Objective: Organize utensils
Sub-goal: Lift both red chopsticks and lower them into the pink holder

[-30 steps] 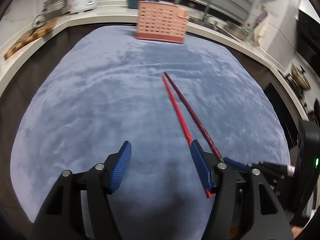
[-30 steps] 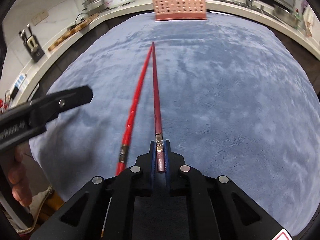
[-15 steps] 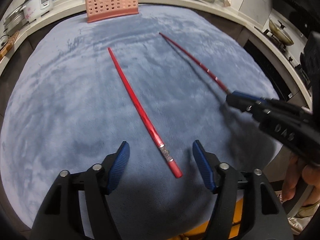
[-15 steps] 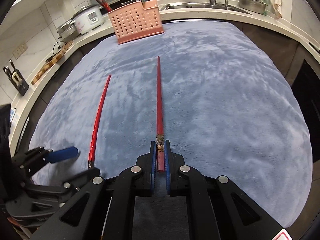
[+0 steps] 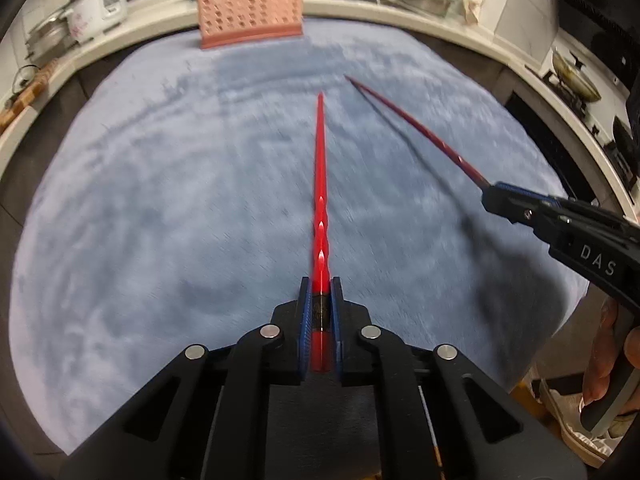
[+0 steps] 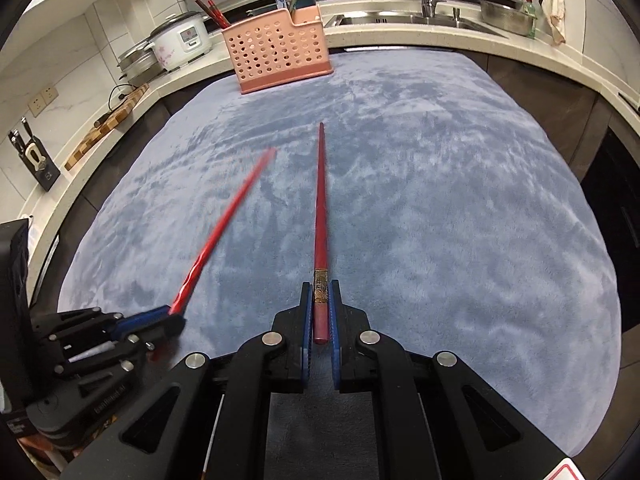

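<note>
My left gripper [image 5: 320,284] is shut on the thick end of a bright red chopstick [image 5: 320,184] that points forward above the blue-grey mat [image 5: 160,200]. My right gripper [image 6: 320,288] is shut on a darker red chopstick [image 6: 321,200], also pointing forward above the mat. Each gripper shows in the other's view: the right one [image 5: 490,196] at the right with its chopstick [image 5: 416,124], the left one [image 6: 176,318] at the lower left with its chopstick [image 6: 224,220]. A pink perforated utensil basket [image 6: 276,54] stands at the mat's far edge, with chopsticks in it.
A white counter [image 6: 440,36] curves around the mat, with a rice cooker [image 6: 180,40], a cutting board [image 6: 108,124], a knife block [image 6: 36,160] and a sink with a metal bowl [image 6: 506,14]. A stove with a pan [image 5: 576,80] is at the right.
My left gripper has closed on the bright red chopstick that lay on the mat and lifted it. My right gripper still holds its chopstick and has moved nearer the basket.
</note>
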Demonstrator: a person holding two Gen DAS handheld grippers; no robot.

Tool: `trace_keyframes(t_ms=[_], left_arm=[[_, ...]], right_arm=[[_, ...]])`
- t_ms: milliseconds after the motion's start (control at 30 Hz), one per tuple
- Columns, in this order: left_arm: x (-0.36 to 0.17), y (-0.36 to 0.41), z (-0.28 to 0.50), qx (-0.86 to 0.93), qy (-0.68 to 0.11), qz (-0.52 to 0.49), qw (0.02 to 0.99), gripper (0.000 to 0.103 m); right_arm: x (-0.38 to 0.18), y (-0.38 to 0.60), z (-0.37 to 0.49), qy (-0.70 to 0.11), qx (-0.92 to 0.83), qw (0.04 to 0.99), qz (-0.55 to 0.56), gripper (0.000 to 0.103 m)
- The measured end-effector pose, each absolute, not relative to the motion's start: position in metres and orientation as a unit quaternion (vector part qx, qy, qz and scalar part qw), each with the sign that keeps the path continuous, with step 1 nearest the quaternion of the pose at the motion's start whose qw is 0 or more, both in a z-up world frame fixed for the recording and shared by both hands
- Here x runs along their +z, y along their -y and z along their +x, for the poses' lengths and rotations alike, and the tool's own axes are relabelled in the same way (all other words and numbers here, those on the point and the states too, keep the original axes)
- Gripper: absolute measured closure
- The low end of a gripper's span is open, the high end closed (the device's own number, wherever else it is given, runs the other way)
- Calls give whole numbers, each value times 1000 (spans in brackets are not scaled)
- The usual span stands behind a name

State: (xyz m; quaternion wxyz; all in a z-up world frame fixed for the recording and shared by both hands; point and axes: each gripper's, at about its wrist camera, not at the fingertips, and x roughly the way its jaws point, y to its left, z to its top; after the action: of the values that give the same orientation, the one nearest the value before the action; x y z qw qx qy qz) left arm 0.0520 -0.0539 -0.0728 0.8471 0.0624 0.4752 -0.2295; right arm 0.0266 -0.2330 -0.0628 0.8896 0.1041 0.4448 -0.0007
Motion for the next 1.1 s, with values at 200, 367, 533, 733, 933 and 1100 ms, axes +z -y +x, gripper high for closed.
trace_keyframes(t_ms=[200, 367, 533, 733, 933, 1100], left_arm=[[-45, 41, 56, -220, -441, 47, 869, 95], [-11, 31, 69, -212, -409, 24, 887, 96], [30, 20, 96, -201, -370, 3, 907, 96], [74, 16, 128, -190, -323, -8, 927, 96], [101, 16, 158, -184, -294, -13, 938, 96], [125, 13, 186, -185, -276, -25, 943, 96]], right_arm=[[-44, 237, 30, -427, -1, 899, 102, 96], [-19, 243, 37, -403, -1, 909, 103, 96], [14, 251, 51, -369, -3, 923, 107, 96], [61, 265, 75, -316, 4, 940, 124, 96], [89, 274, 105, -285, 14, 948, 138, 96], [106, 280, 136, -272, 24, 951, 149, 96]])
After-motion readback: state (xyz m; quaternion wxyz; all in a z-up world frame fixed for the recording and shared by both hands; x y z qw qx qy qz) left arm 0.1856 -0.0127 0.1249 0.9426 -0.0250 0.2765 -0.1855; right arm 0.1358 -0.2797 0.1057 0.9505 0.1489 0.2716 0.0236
